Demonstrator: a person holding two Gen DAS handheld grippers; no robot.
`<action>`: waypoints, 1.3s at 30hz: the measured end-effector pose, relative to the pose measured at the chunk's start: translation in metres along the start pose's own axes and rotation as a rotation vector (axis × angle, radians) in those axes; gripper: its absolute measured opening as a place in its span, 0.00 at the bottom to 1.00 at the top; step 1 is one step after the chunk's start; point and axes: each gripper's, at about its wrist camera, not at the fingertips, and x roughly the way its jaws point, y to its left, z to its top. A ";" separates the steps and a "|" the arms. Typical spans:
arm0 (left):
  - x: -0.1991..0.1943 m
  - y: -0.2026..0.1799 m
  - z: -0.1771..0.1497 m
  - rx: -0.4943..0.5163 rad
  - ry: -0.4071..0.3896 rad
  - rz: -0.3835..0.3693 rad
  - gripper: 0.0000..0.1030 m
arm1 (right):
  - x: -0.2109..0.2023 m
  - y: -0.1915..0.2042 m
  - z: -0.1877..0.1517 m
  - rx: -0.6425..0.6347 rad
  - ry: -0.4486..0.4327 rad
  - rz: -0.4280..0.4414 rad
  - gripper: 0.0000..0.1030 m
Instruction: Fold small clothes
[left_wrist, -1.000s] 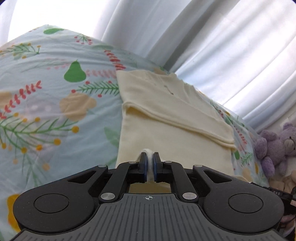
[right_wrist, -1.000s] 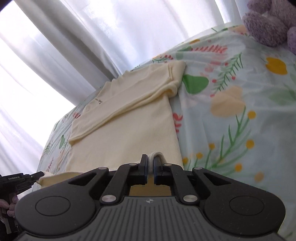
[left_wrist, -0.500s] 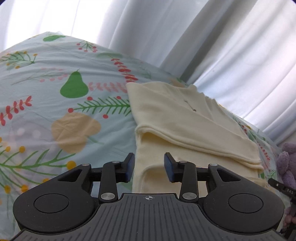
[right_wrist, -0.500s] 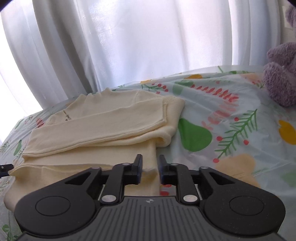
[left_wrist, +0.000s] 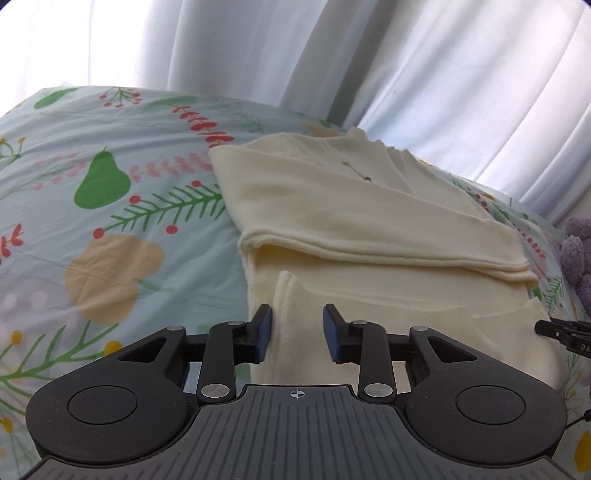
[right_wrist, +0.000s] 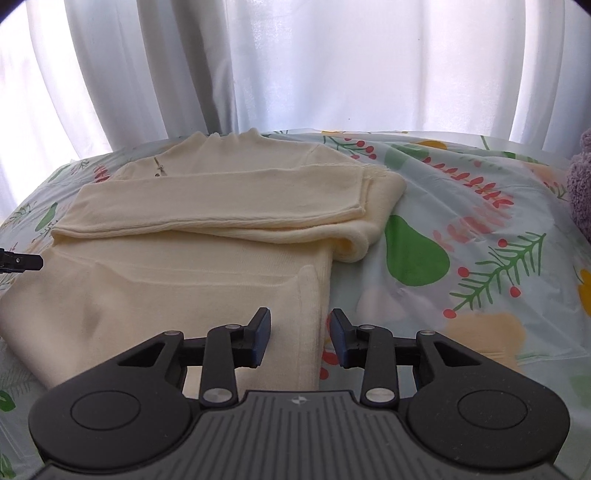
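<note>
Cream top (left_wrist: 369, 221) lying on the flowery bed (left_wrist: 110, 229), sleeves folded across, bottom edge now flipped up over the top. Both corners let go a moment ago. Left claw (left_wrist: 297, 334) and right claw (right_wrist: 300, 332) partly open, closing again, gripping nothing, cloth lying loose between the pads. Fold in place, probably one more fold or a smoothing pat to come.

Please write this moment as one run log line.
left gripper: closing, open over garment edge | right gripper: closing, open over garment edge | cream garment: partly folded on bedsheet
</note>
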 end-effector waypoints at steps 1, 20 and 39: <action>0.001 -0.001 0.000 0.012 0.007 0.000 0.25 | 0.001 0.001 0.000 -0.008 0.001 0.000 0.21; -0.001 -0.022 0.094 0.088 -0.222 0.057 0.09 | -0.004 -0.004 0.077 -0.033 -0.228 -0.092 0.06; 0.061 -0.025 0.077 0.238 -0.032 0.083 0.10 | 0.064 -0.011 0.074 -0.121 -0.048 -0.058 0.08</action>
